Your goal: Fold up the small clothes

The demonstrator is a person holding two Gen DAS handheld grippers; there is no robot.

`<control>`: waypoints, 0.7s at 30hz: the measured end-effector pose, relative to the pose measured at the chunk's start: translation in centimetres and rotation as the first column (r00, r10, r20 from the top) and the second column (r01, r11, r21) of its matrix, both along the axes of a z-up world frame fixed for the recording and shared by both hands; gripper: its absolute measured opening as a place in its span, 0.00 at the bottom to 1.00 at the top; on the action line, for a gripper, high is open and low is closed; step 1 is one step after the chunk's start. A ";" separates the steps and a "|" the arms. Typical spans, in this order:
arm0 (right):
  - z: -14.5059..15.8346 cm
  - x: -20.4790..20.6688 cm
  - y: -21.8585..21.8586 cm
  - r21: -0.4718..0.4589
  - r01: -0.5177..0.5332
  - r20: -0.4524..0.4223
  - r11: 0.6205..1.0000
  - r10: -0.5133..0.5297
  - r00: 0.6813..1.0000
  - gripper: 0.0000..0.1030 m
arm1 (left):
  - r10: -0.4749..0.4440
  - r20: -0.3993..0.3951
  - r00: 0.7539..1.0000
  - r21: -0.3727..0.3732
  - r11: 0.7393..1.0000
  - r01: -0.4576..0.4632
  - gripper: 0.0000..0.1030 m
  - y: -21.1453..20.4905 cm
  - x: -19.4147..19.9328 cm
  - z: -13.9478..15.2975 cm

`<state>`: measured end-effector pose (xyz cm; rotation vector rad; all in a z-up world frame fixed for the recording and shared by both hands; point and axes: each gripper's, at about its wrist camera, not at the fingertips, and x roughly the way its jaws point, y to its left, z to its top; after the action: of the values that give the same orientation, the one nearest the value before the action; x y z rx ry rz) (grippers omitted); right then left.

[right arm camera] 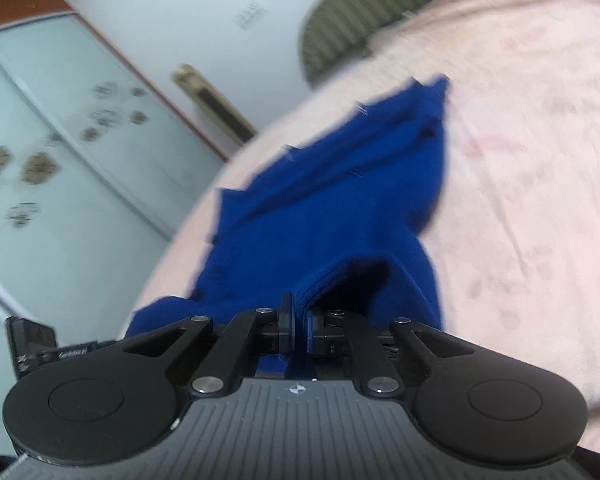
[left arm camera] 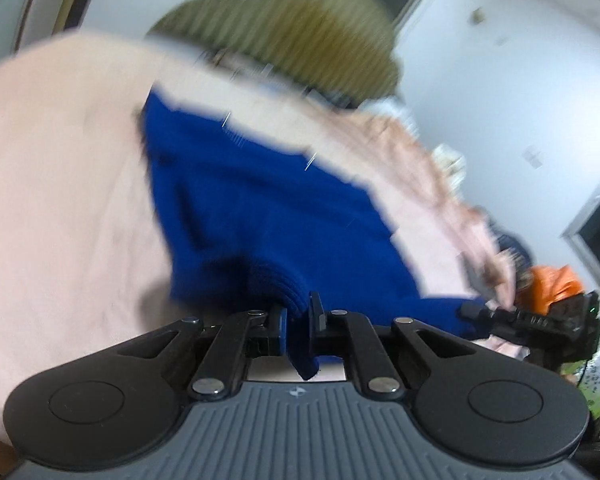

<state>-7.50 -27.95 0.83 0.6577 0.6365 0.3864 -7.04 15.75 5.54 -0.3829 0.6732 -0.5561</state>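
A small dark blue knit garment lies partly on a pink bedsheet. My left gripper is shut on a ribbed edge of the garment, with blue fabric pinched between the fingers. The other gripper shows at the right of the left wrist view, at the garment's other end. In the right wrist view the same blue garment stretches away over the pink sheet. My right gripper is shut on its ribbed edge. Both views are motion-blurred.
An olive striped pillow lies at the far end of the bed and shows in the right wrist view too. An orange item sits at the right. A glass-fronted wardrobe stands beside the bed.
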 end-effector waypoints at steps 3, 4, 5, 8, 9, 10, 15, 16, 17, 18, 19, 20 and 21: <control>3.2 -2.4 0.3 -0.012 -0.057 0.102 0.998 0.058 0.993 0.10 | -0.001 0.101 0.995 -0.048 0.999 0.006 0.09 1.4 -2.2 2.8; 4.1 -3.2 0.4 -0.022 -0.069 0.130 0.997 0.071 0.989 0.10 | 0.002 0.131 0.991 -0.065 0.998 0.007 0.09 1.8 -2.9 3.5; 5.0 -3.9 0.5 -0.031 -0.078 0.155 0.996 0.081 0.985 0.10 | 0.005 0.150 0.989 -0.076 0.997 0.006 0.09 2.0 -3.2 4.0; 6.5 -5.0 0.7 -0.046 -0.084 0.205 0.995 0.092 0.974 0.10 | 0.029 0.174 0.984 -0.060 0.998 -0.019 0.09 1.8 -3.1 4.0; 6.6 -4.8 0.6 -0.052 -0.078 0.205 0.996 0.087 0.975 0.10 | 0.038 0.160 0.986 -0.044 0.999 -0.032 0.09 1.5 -2.8 3.8; 6.5 -4.4 0.5 -0.054 -0.068 0.197 0.996 0.077 0.977 0.10 | 0.045 0.143 0.989 -0.027 0.999 -0.042 0.09 1.0 -2.3 3.7; 5.4 -1.6 1.2 -0.077 0.020 0.138 0.997 -0.009 0.990 0.10 | 0.098 0.129 0.987 0.113 0.987 -0.113 0.09 -2.0 -0.2 3.5; 5.5 -1.2 1.7 -0.103 0.038 0.142 0.994 -0.024 0.990 0.10 | 0.118 0.138 0.983 0.155 0.978 -0.139 0.09 -2.7 0.3 3.6; 5.6 -0.7 2.2 -0.130 0.054 0.148 0.990 -0.034 0.988 0.10 | 0.136 0.152 0.979 0.199 0.966 -0.165 0.09 -3.7 0.8 3.8; 5.8 -0.1 2.8 -0.162 0.069 0.160 0.984 -0.043 0.986 0.10 | 0.145 0.163 0.976 0.232 0.956 -0.180 0.09 -4.4 1.1 4.0; 6.0 0.4 3.4 -0.196 0.088 0.172 0.977 -0.054 0.984 0.10 | 0.153 0.169 0.974 0.258 0.947 -0.194 0.09 -5.1 1.7 4.0; 6.1 1.0 4.0 -0.233 0.107 0.184 0.967 -0.064 0.981 0.10 | 0.162 0.171 0.972 0.279 0.938 -0.206 0.09 -5.7 2.2 4.1; 6.3 1.6 4.6 -0.269 0.126 0.197 0.955 -0.073 0.978 0.10 | 0.170 0.173 0.970 0.296 0.931 -0.215 0.09 -6.2 2.6 4.1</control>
<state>-5.87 -23.30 7.15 0.3755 0.4665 0.2524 -4.40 9.50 9.64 -0.1066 0.5647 -0.2786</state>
